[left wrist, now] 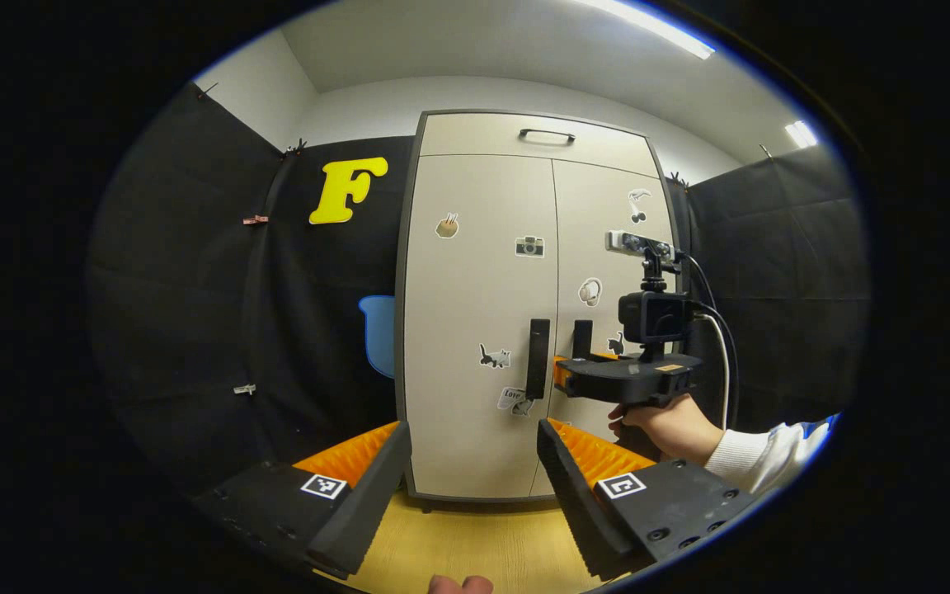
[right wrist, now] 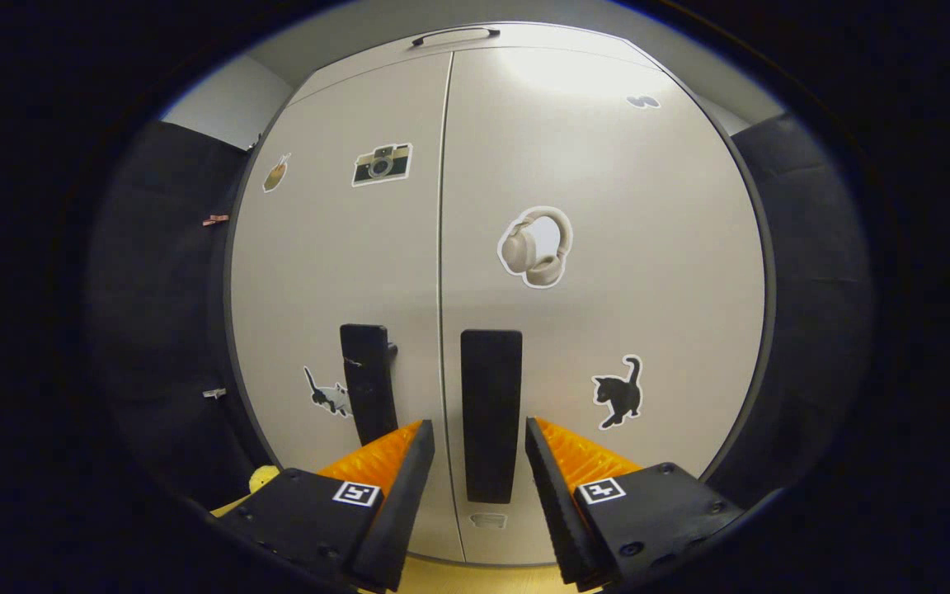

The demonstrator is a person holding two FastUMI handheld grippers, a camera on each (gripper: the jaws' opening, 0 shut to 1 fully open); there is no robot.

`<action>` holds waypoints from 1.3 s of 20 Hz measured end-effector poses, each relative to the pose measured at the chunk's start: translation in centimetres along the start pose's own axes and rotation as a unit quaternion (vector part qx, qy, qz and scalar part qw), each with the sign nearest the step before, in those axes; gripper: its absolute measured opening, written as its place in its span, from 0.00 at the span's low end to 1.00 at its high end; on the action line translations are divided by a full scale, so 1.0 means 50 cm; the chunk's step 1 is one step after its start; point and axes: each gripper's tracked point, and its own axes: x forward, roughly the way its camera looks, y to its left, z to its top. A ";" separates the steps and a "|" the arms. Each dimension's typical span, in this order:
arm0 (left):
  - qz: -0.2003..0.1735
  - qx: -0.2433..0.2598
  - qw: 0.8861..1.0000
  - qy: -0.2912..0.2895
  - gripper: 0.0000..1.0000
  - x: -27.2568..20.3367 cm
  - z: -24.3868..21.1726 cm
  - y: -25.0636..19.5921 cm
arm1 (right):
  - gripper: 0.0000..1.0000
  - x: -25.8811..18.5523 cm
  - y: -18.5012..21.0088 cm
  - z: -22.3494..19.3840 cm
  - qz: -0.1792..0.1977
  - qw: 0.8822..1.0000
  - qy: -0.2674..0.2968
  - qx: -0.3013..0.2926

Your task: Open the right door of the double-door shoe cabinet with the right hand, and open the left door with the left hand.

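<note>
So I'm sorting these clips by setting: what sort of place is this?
Most likely a staged recording booth, not a home: black cloth walls surround a lone double-door shoe cabinet decorated with stickers, under ceiling strip lights, and a person's hand holds a camera-topped gripper at the cabinet.

The left tongs (left wrist: 473, 462) are held well back from the tall beige double-door shoe cabinet (left wrist: 475, 330), level and pointed straight at it, their two fingers spread wide apart with nothing between them.

The right tongs (right wrist: 479, 462) sit close in front of that cabinet, fingers parted and level, the right door's black upright handle (right wrist: 491, 412) standing in the gap between them; whether the fingers touch it cannot be told. In the left gripper view the right tongs (left wrist: 562, 371) are gripped from below by a hand (left wrist: 665, 425) in a white sleeve (left wrist: 764, 454), forearm reaching toward the cabinet.
</note>
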 end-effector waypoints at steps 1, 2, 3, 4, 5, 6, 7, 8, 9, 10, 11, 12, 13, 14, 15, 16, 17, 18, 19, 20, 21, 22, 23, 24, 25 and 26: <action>0.000 0.000 1.000 0.001 0.95 0.000 -0.005 -0.001 | 0.58 0.007 -0.005 0.001 -0.009 1.000 -0.003 0.000; 0.001 -0.001 1.000 0.002 0.95 -0.001 -0.006 -0.001 | 0.57 0.014 -0.009 -0.003 -0.015 1.000 0.000 0.003; 0.002 -0.003 1.000 0.002 0.95 -0.002 -0.004 0.000 | 0.51 0.017 -0.011 -0.012 -0.019 1.000 0.009 0.011; 0.002 -0.006 1.000 0.002 0.95 -0.002 -0.005 0.000 | 0.51 0.013 -0.013 -0.008 -0.023 0.999 0.008 0.022; 0.001 -0.008 1.000 0.001 0.95 -0.003 -0.005 0.002 | 0.51 0.019 -0.015 -0.003 -0.026 0.999 0.002 0.030; 0.001 -0.008 1.000 0.002 0.95 -0.004 -0.006 0.002 | 0.49 0.017 -0.015 -0.005 -0.030 0.999 0.001 0.031; 0.001 -0.007 1.000 0.003 0.95 -0.006 -0.008 0.001 | 0.49 0.022 -0.009 -0.006 -0.026 0.999 -0.003 0.027; 0.002 -0.006 1.000 0.003 0.95 -0.008 -0.006 0.001 | 0.49 0.018 -0.010 -0.004 -0.033 0.999 -0.004 0.017; 0.002 -0.005 1.000 0.003 0.95 -0.009 -0.006 0.000 | 0.36 0.023 -0.012 -0.003 -0.041 0.999 -0.005 0.010; 0.003 -0.005 1.000 0.002 0.95 -0.010 -0.005 0.001 | 0.36 0.021 -0.013 -0.004 -0.051 0.999 -0.003 0.005; 0.004 -0.005 1.000 0.002 0.95 -0.011 -0.007 0.001 | 0.36 0.027 -0.013 -0.007 -0.058 0.998 -0.004 0.001; 0.004 -0.006 1.000 0.002 0.95 -0.014 -0.008 0.001 | 0.30 0.021 -0.014 -0.005 -0.061 0.998 -0.001 0.002; 0.004 -0.007 1.000 0.002 0.95 -0.023 -0.009 0.002 | 0.31 0.022 -0.015 -0.003 -0.063 0.998 -0.004 0.012; 0.006 -0.007 1.000 0.001 0.95 -0.032 -0.009 0.005 | 0.30 0.024 -0.012 -0.005 -0.062 0.998 -0.004 0.021; 0.008 -0.007 1.000 0.001 0.95 -0.046 -0.010 0.008 | 0.30 0.023 -0.013 -0.010 -0.058 0.998 0.005 0.028; 0.011 -0.006 1.000 0.001 0.95 -0.056 -0.009 0.011 | 0.26 0.020 -0.015 -0.008 -0.055 0.998 0.010 0.027; 0.012 -0.006 1.000 0.001 0.95 -0.060 -0.009 0.012 | 0.20 0.018 -0.015 -0.003 -0.053 0.998 0.007 0.019; 0.015 -0.005 1.000 0.001 0.95 -0.066 -0.008 0.014 | 0.16 0.020 -0.015 -0.003 -0.052 0.999 0.001 0.003; 0.018 -0.004 1.000 0.000 0.95 -0.069 -0.006 0.017 | 0.12 0.016 -0.016 -0.004 -0.053 0.999 0.002 0.001; 0.021 -0.003 1.000 -0.002 0.95 -0.074 -0.003 0.020 | 0.12 0.007 -0.015 -0.003 -0.052 0.999 0.002 0.008; 0.025 -0.002 1.000 -0.004 0.95 -0.080 0.001 0.023 | 0.12 -0.001 -0.014 -0.001 -0.047 0.999 0.001 0.013; 0.027 -0.001 1.000 -0.004 0.95 -0.085 0.004 0.025 | 0.12 -0.010 -0.013 0.001 -0.042 0.999 0.002 0.011; 0.029 -0.001 1.000 -0.005 0.95 -0.088 0.004 0.024 | 0.12 -0.018 -0.012 0.005 -0.034 0.999 -0.002 0.006; 0.031 -0.001 1.000 -0.005 0.95 -0.091 0.004 0.024 | 0.12 -0.030 -0.013 0.007 -0.026 1.000 -0.004 0.004; 0.032 0.000 0.999 -0.006 0.95 -0.087 0.007 0.025 | 0.12 -0.040 -0.017 0.011 -0.019 1.000 -0.008 0.005; 0.033 0.002 0.999 -0.007 0.95 -0.088 0.007 0.023 | 0.12 -0.051 -0.020 0.013 -0.013 1.000 -0.009 0.005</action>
